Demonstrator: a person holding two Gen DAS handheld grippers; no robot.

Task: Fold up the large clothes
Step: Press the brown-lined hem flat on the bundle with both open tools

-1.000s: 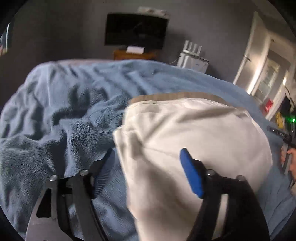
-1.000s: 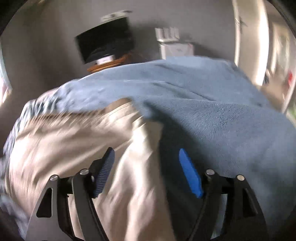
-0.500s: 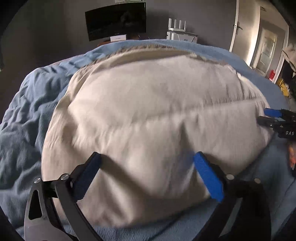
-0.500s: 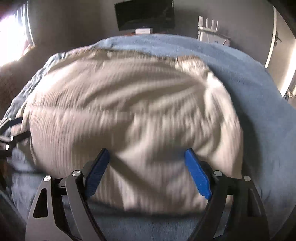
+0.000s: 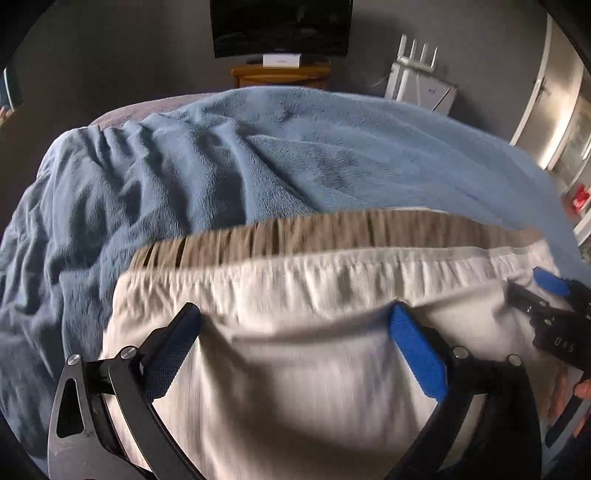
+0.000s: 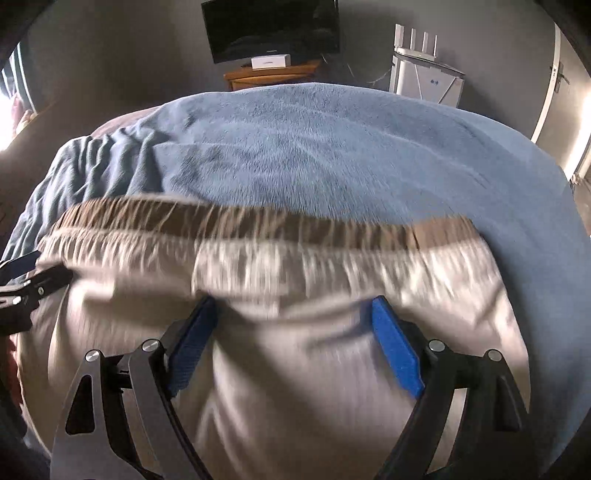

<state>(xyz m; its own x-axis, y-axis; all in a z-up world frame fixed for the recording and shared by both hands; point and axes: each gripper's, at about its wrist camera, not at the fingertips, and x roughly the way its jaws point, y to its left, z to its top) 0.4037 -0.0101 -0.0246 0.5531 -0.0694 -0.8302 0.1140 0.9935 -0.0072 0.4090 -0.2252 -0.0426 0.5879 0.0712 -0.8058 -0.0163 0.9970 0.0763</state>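
Note:
A large cream garment [image 5: 332, 280] with a gathered elastic waistband lies on a blue fleece blanket [image 5: 221, 166]; a brown-shaded inner band shows along its far edge. It also fills the lower half of the right wrist view [image 6: 295, 266]. My left gripper [image 5: 295, 332] is open, its blue pads spread wide over the cloth just below the waistband. My right gripper [image 6: 293, 321] is open too, over the cloth below the waistband. The right gripper shows at the right edge of the left wrist view [image 5: 550, 295]. The left gripper shows at the left edge of the right wrist view [image 6: 29, 284].
The blanket covers a bed and is wrinkled on the left side [image 6: 110, 158]. Beyond the bed stand a dark TV [image 5: 280, 26] on a wooden stand [image 5: 280, 72], a white router on a box [image 5: 421, 81], and a door at the right [image 5: 554, 103].
The garment, spread up high across both views half a second ago, has come down toward me, so its waistband edge now lies mid-frame and more blanket shows. Both grippers stay open.

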